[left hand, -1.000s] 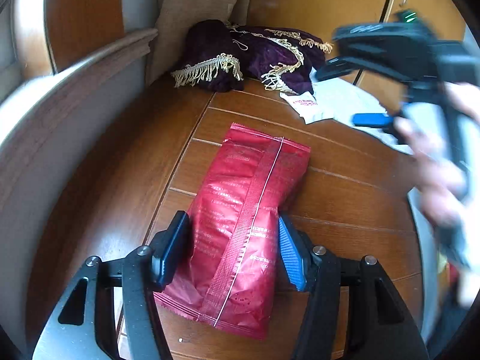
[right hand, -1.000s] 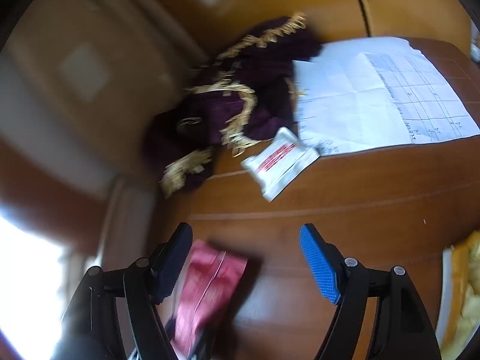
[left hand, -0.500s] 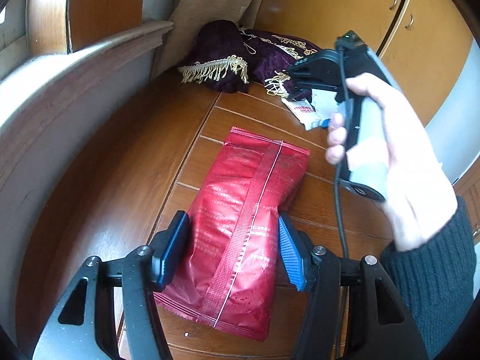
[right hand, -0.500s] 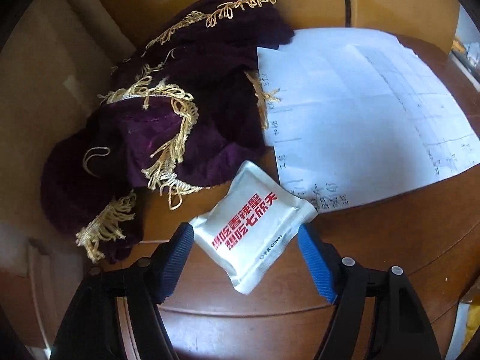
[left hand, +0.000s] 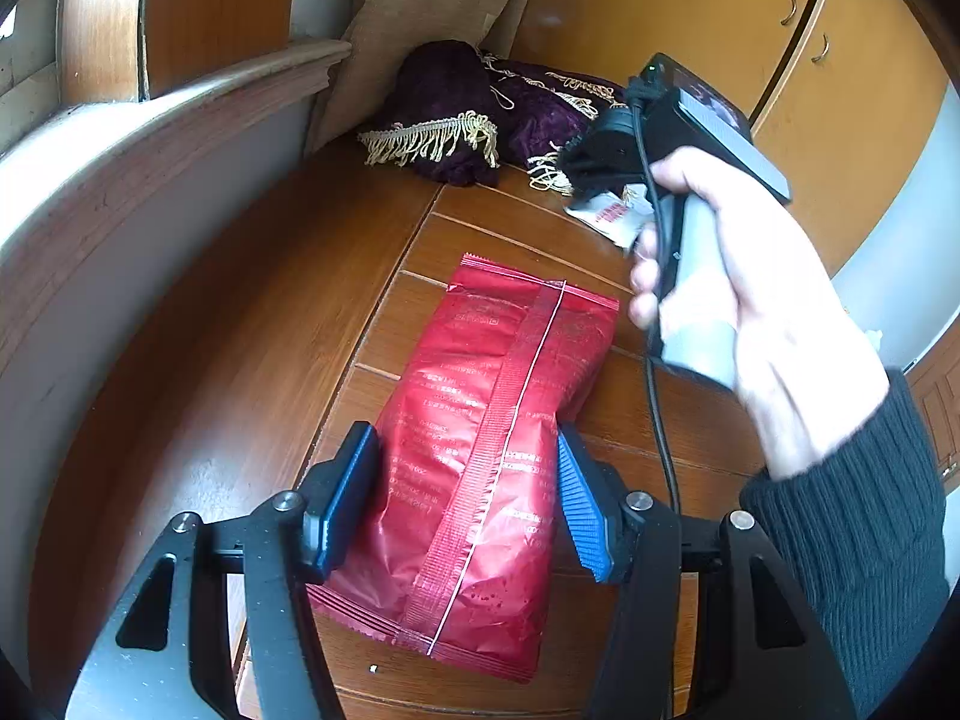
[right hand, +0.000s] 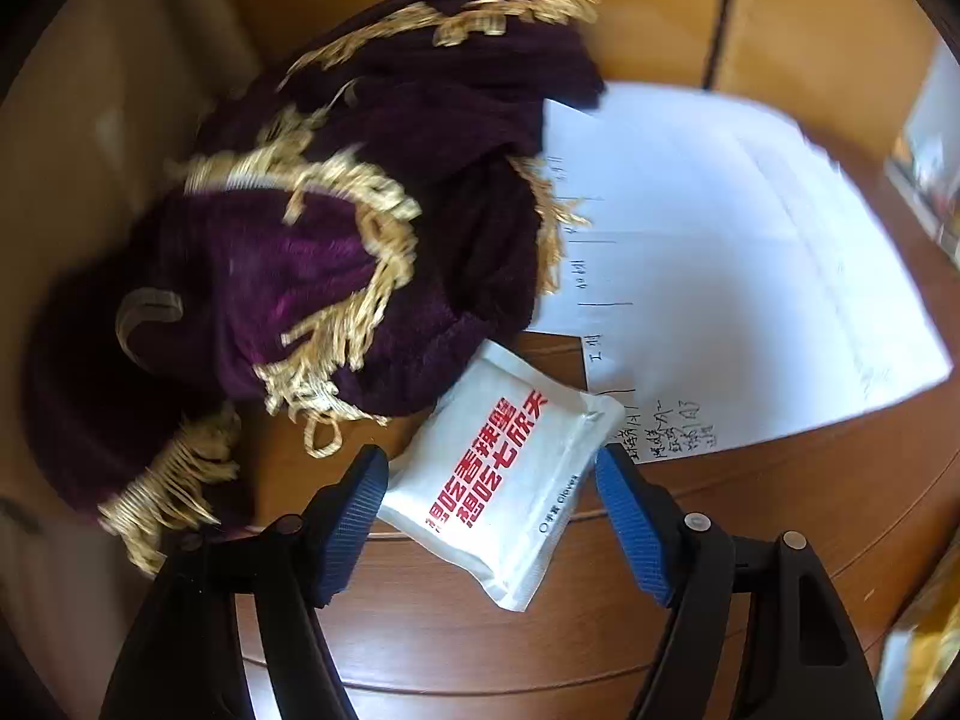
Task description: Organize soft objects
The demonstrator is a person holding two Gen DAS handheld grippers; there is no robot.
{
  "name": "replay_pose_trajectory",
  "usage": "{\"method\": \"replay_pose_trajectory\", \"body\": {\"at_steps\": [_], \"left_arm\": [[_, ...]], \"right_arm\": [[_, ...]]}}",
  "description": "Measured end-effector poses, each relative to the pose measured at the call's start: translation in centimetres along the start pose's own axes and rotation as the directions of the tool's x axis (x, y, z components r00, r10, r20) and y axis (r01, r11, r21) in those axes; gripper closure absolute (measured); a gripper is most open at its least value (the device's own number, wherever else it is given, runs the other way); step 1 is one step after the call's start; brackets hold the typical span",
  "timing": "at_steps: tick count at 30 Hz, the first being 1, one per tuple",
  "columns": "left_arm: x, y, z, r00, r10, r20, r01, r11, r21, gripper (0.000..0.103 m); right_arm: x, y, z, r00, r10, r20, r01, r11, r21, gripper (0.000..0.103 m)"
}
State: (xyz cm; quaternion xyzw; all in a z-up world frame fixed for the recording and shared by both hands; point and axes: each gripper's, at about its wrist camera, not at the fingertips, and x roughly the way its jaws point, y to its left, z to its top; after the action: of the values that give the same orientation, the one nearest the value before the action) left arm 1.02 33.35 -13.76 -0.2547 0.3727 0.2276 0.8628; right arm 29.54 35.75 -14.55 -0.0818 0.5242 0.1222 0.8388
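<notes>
A red snack bag (left hand: 480,456) lies lengthwise on the brown wooden table (left hand: 252,360). My left gripper (left hand: 462,492) is shut on its lower half, one pad against each long edge. Farther back, a hand holds my right gripper (left hand: 606,180), pointing down over a small white packet with red print (left hand: 609,217). In the right wrist view that white packet (right hand: 504,468) sits between the fingers of the right gripper (right hand: 489,480). The jaws are closing, with a sliver of gap showing at each pad. A purple fringed cloth (right hand: 336,240) lies bunched just behind the packet.
White paper sheets (right hand: 720,264) with handwriting lie to the right of the cloth, partly under the packet. A curved wooden rail (left hand: 150,138) and a beige cushion (left hand: 432,6) bound the table's left and back. Orange cupboard doors (left hand: 690,6) stand behind.
The right gripper swung in from the right, tipped downward and came down around the white packet, its jaws narrowing. The left gripper stayed on the red bag.
</notes>
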Motion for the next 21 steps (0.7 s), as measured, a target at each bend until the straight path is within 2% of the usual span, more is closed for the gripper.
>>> {"method": "replay_pose_trajectory", "body": {"at_steps": [2, 5, 9, 13, 19, 21], "left_arm": [[-0.1, -0.1, 0.0, 1.0, 0.008, 0.002, -0.008, 1.0, 0.008, 0.045], [-0.1, -0.2, 0.0, 1.0, 0.016, 0.004, -0.016, 1.0, 0.013, 0.045], [-0.1, -0.4, -0.1, 1.0, 0.017, 0.005, -0.017, 1.0, 0.02, 0.045], [-0.2, -0.9, -0.3, 0.999, 0.051, 0.019, -0.052, 0.997, 0.052, 0.045], [0.0, -1.1, -0.4, 0.998, 0.058, 0.033, -0.059, 0.996, 0.059, 0.044], [0.4, -1.6, -0.5, 0.996, 0.084, 0.033, -0.086, 0.993, 0.086, 0.042]], "right_arm": [[-0.5, 0.0, -0.7, 1.0, -0.005, 0.016, 0.006, 1.0, -0.014, 0.047], [-1.6, -0.9, -2.0, 0.999, 0.037, 0.009, -0.037, 0.999, -0.021, 0.052], [-3.5, -2.9, -4.8, 0.995, 0.098, -0.003, -0.098, 0.995, -0.03, 0.056], [-5.4, -5.4, -8.2, 0.987, 0.163, -0.003, -0.163, 0.986, -0.034, 0.061], [-9.0, -8.9, -15.4, 0.973, 0.231, 0.009, -0.228, 0.966, -0.119, 0.062], [-10.0, -10.3, -17.5, 0.968, 0.252, 0.009, -0.247, 0.955, -0.163, 0.062]]}}
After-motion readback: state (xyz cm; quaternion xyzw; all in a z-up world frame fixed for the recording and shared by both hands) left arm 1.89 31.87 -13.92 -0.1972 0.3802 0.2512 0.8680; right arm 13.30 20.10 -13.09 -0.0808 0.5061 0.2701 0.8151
